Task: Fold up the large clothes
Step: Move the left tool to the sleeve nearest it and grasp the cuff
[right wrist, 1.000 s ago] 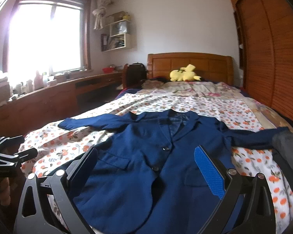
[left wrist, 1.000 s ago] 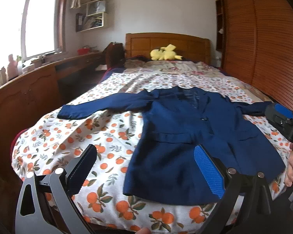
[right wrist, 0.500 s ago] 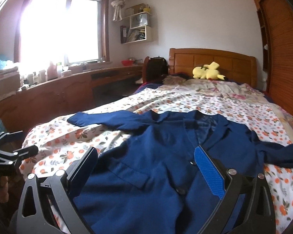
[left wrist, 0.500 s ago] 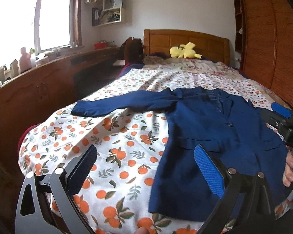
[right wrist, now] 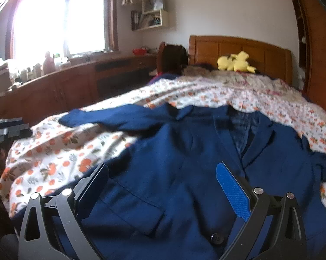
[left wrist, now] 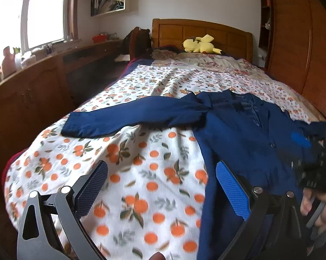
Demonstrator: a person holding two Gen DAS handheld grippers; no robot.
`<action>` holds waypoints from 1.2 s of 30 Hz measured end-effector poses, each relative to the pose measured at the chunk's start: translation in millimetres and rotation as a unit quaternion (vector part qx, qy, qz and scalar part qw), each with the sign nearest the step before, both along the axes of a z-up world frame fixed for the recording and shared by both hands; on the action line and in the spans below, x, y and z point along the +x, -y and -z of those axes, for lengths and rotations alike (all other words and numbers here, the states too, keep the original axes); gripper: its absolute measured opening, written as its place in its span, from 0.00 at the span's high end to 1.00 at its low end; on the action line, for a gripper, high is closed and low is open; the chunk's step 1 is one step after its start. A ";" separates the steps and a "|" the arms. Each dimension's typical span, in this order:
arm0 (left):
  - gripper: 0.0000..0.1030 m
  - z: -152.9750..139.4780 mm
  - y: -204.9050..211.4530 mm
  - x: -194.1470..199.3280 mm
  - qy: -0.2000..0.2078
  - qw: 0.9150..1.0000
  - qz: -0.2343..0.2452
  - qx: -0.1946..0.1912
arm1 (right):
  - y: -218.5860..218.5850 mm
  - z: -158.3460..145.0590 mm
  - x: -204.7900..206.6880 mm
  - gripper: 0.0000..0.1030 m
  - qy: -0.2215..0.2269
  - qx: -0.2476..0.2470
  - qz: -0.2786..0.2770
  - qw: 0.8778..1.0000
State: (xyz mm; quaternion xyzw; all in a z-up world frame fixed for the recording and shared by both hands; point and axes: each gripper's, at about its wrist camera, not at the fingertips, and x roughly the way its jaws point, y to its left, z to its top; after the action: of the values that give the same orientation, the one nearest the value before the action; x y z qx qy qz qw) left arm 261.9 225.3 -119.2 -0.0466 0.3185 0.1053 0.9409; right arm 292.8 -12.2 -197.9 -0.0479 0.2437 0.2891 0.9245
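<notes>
A navy blue jacket [left wrist: 245, 134] lies face up on the bed, buttoned, with its left sleeve [left wrist: 132, 117] stretched out to the left. My left gripper [left wrist: 163, 186] is open and empty, low over the orange-print sheet just left of the jacket's hem. My right gripper [right wrist: 163, 186] is open and empty, low over the jacket's front [right wrist: 173, 173] near a pocket flap and a button. It also shows blurred at the right edge of the left wrist view [left wrist: 310, 156].
The bed has an orange-print sheet [left wrist: 141, 173] and a wooden headboard [left wrist: 202, 32] with a yellow plush toy [left wrist: 199, 44]. A long wooden desk [left wrist: 32, 86] runs along the left under the window. A wooden wardrobe [left wrist: 297, 43] stands on the right.
Both grippers have moved forward and down toward the bed. The left view has swung left off the jacket onto the sheet. The right one has closed in on the jacket front.
</notes>
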 end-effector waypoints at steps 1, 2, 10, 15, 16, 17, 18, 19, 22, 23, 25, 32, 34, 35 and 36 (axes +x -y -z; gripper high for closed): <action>0.03 0.4 -4.8 6.9 -0.001 1.000 0.000 -0.006 | 0.3 4.8 2.5 0.07 -0.006 -0.002 -0.001 1.000; 0.03 0.1 -13.5 16.8 0.000 1.000 -0.001 -0.015 | 0.1 8.2 5.1 0.07 -0.010 -0.003 -0.001 1.000; 0.08 4.4 -67.0 77.4 -0.015 0.998 -0.022 -0.058 | -2.4 18.6 10.8 0.07 -0.026 -0.003 -0.005 1.000; 0.22 19.4 -105.3 112.1 -0.046 0.994 -0.053 -0.081 | -2.3 20.1 11.0 0.07 -0.030 -0.003 -0.004 1.000; 0.22 22.6 -112.9 118.7 -0.051 0.993 -0.058 -0.087 | -2.3 20.0 11.2 0.07 -0.030 -0.003 -0.004 1.000; 0.22 27.2 -121.9 125.5 -0.056 0.992 -0.066 -0.093 | -2.2 19.9 11.2 0.07 -0.030 -0.003 -0.004 1.000; 0.23 31.9 -131.2 131.3 -0.062 0.991 -0.074 -0.096 | -2.3 20.2 11.0 0.07 -0.030 -0.003 -0.004 1.000; 0.23 36.8 -136.6 137.0 -0.070 0.989 -0.081 -0.099 | -2.3 20.2 11.2 0.07 -0.030 -0.003 -0.005 1.000; 0.31 56.8 -159.4 156.8 -0.102 0.983 -0.104 -0.114 | -2.1 20.6 11.9 0.07 -0.031 -0.003 -0.005 0.999; 0.32 61.8 -165.7 161.5 -0.110 0.980 -0.111 -0.120 | -1.9 20.6 12.0 0.07 -0.032 -0.004 -0.005 0.999; 0.34 72.8 -178.6 169.9 -0.125 0.975 -0.127 -0.133 | -2.0 20.9 11.6 0.07 -0.031 -0.004 -0.006 0.999; 0.43 108.9 -223.8 187.4 -0.159 0.948 -0.184 -0.205 | -1.8 22.3 13.3 0.07 -0.037 0.001 -0.006 0.999; 0.45 111.8 -229.1 191.4 -0.154 0.946 -0.190 -0.211 | -1.8 22.2 13.0 0.07 -0.037 0.002 -0.006 0.999; 0.51 111.6 -231.1 193.8 -0.149 0.947 -0.193 -0.209 | -1.7 22.4 12.6 0.07 -0.037 0.003 -0.007 0.999; 0.67 111.3 -231.9 195.8 -0.148 0.947 -0.194 -0.207 | -1.8 22.4 13.2 0.07 -0.037 0.003 -0.007 0.999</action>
State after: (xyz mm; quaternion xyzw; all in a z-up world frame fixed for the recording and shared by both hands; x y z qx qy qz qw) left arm 457.7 457.2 -230.5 -0.2851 0.4534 0.2233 0.8144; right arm 306.0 -10.4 -220.3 -0.0364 0.2769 0.2977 0.9129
